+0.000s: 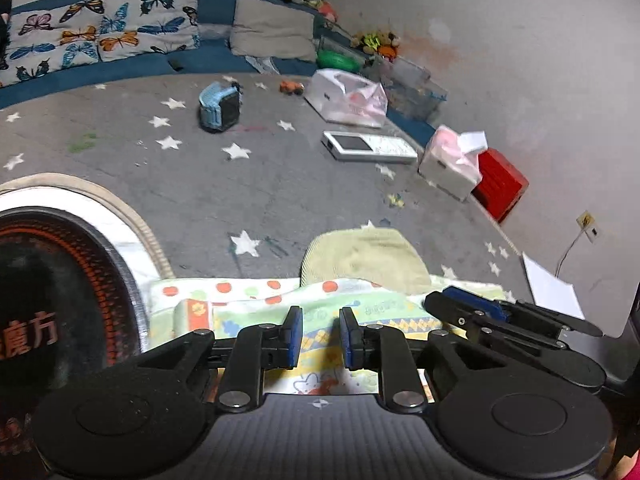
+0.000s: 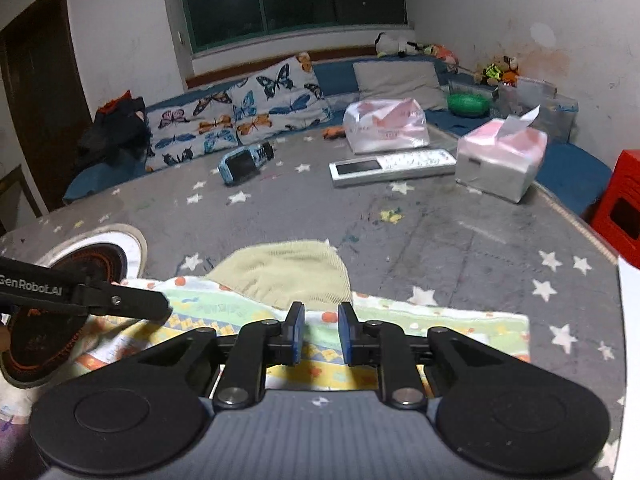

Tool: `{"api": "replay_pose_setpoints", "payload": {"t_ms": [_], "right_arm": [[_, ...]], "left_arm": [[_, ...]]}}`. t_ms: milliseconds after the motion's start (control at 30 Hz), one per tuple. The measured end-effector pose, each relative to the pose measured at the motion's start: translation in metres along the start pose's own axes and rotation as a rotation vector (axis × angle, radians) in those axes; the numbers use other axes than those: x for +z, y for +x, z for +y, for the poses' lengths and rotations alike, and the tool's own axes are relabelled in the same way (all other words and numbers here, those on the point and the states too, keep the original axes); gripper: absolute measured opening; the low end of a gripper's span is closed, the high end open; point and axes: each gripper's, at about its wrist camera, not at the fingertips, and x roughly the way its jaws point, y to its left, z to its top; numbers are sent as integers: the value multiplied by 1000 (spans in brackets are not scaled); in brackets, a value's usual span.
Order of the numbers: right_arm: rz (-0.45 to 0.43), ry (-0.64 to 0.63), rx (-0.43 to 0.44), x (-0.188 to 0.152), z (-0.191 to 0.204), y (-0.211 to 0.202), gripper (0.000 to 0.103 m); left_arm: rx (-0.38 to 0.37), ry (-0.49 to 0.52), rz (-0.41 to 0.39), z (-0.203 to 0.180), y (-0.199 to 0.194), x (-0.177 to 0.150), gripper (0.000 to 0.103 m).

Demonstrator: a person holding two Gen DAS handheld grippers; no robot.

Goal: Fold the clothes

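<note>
At the lower centre of both views, the printed baby garment (image 1: pixel 256 308) lay on the star-patterned mat (image 1: pixel 200 184), a pale green ribbed piece (image 2: pixel 288 272) overlapping it. The left gripper (image 1: pixel 319 334) and right gripper (image 2: pixel 320 330) hovered parted, grasping nothing. Pinching only the top layer could bunch the fold unevenly.

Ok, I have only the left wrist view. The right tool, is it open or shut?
Observer: Open. The right tool hangs over the printed cloth and holds nothing.
Operator: Where does the cloth end on the right?
Observer: Its right edge lies flat on the star-patterned surface, fully in view.
Operator: Are more clothes anywhere?
Observer: A dark pile sits beside the butterfly pillows.
</note>
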Motion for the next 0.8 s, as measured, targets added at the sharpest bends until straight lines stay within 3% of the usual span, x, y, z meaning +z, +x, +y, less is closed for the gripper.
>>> {"api": "replay_pose_setpoints", "payload": {"t_ms": [167, 333, 400, 567, 800], "right_arm": [[-1, -26, -9, -2, 1, -1, 18], [-16, -46, 34, -3, 9, -20, 22], [-19, -79, 62, -9, 18, -33, 28], [-17, -140, 110, -26, 36, -59, 29], [-8, -202, 101, -59, 50, -85, 30]], "left_arm": [[6, 3, 9, 2, 7, 0, 22], [-6, 25, 0, 0, -11, -5, 23], [-9, 50, -3, -3, -21, -11, 23], [-13, 100, 7, -7, -44, -33, 23], [28, 149, 15, -10, -61, -62, 23]]}}
